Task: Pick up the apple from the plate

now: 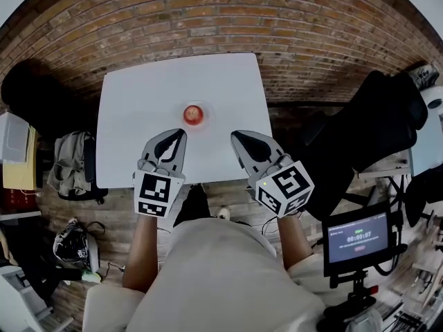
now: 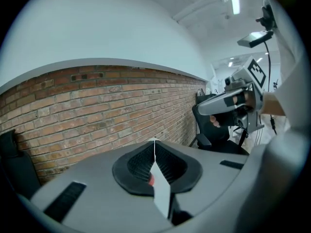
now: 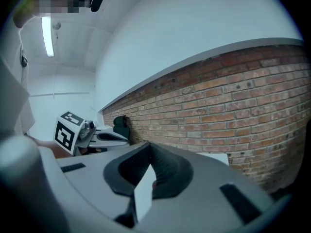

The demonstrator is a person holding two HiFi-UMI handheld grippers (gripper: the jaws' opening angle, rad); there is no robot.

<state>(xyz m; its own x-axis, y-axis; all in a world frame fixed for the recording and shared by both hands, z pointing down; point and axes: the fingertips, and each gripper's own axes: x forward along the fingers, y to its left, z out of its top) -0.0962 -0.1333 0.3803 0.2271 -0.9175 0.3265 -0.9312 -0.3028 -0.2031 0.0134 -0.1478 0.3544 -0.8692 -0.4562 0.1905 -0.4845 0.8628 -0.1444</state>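
Observation:
A red apple [image 1: 194,114] sits on a small plate [image 1: 205,108] on the white table [image 1: 138,116], a little toward the near side of its middle. My left gripper [image 1: 181,133] hovers over the table's near edge, just below and left of the apple, jaws shut and empty. My right gripper [image 1: 234,135] is level with it, below and right of the apple, also shut and empty. In the left gripper view the shut jaws [image 2: 154,142] point at the brick wall, and a sliver of red [image 2: 151,179] shows between them. The right gripper view shows its shut jaws [image 3: 148,144].
A brick wall [image 1: 228,26] stands behind the table. A black office chair [image 1: 374,130] is at the right, with a small monitor [image 1: 358,237] on a stand nearer me. A bag [image 1: 73,164] and shoes [image 1: 73,244] lie on the floor at the left.

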